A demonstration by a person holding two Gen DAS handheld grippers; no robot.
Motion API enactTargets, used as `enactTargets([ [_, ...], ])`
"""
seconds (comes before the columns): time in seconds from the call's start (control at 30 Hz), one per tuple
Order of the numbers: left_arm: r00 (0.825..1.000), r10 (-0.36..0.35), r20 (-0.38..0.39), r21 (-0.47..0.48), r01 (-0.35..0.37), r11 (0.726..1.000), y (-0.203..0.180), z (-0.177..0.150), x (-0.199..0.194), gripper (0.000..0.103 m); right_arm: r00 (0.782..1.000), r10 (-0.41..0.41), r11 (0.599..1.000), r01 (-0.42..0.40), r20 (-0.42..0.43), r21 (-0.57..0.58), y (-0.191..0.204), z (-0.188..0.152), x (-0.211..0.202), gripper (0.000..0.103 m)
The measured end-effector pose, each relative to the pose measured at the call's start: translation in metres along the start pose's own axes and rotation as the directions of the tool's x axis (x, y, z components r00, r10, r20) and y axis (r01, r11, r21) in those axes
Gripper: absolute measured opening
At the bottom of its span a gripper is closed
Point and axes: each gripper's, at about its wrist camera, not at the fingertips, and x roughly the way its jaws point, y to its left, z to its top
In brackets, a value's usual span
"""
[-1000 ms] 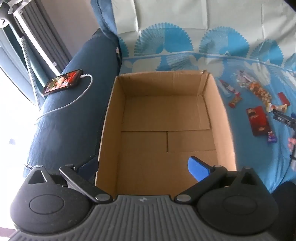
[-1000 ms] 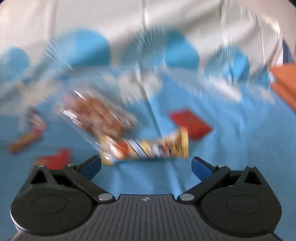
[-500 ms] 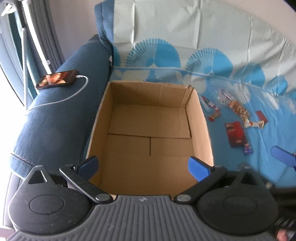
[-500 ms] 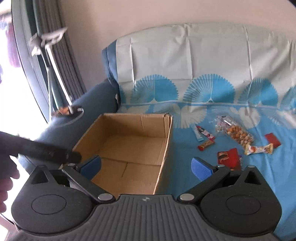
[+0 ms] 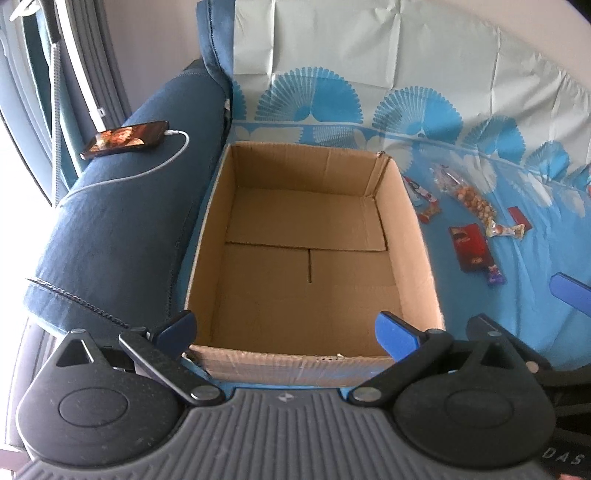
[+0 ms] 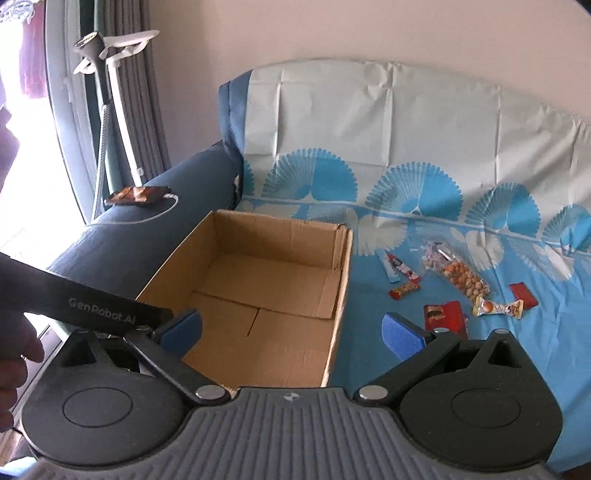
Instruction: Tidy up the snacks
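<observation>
Both grippers have their blue fingers spread wide and hold nothing: the left gripper (image 5: 286, 328) hangs over the near edge of the box, and the right gripper (image 6: 291, 330) hangs over the box's near right corner. One big blue sofa (image 6: 140, 251) fills the room's corner, next to a pale wall (image 6: 332, 33) and grey curtains (image 6: 147, 92). One cloth (image 6: 424, 140) with blue fan shapes covers the sofa's seat and back. One open cardboard box (image 5: 417, 236) sits on the cloth by the sofa arm, with no snacks inside. All the snacks lie on the cloth to the right of the box. I count seven: one clear bag of nuts (image 6: 461, 278), one big red pack (image 6: 445, 314), one yellow wrapped bar (image 6: 498, 307), one small red pack (image 6: 522, 294), one small red and yellow bar (image 6: 403, 290), one long thin stick pack (image 6: 397, 266), and one tiny purple sweet (image 5: 494, 275). One phone (image 5: 125, 138) with one white cable (image 5: 162, 162) rests on the sofa arm. White letters on the left gripper's black handle (image 6: 92, 310) read "GenRobot.AI".
</observation>
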Motion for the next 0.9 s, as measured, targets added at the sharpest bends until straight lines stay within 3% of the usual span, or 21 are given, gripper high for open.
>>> enactTargets([
  [0.9, 0.999, 0.037, -0.032, 0.012, -0.037, 0.999, -0.0027, -0.0095, -0.0006, 0.103, 1.000, -0.002, 1.000, 0.002, -0.031, 0.000, 0.0045, -0.0047, -0.0013, 0.103],
])
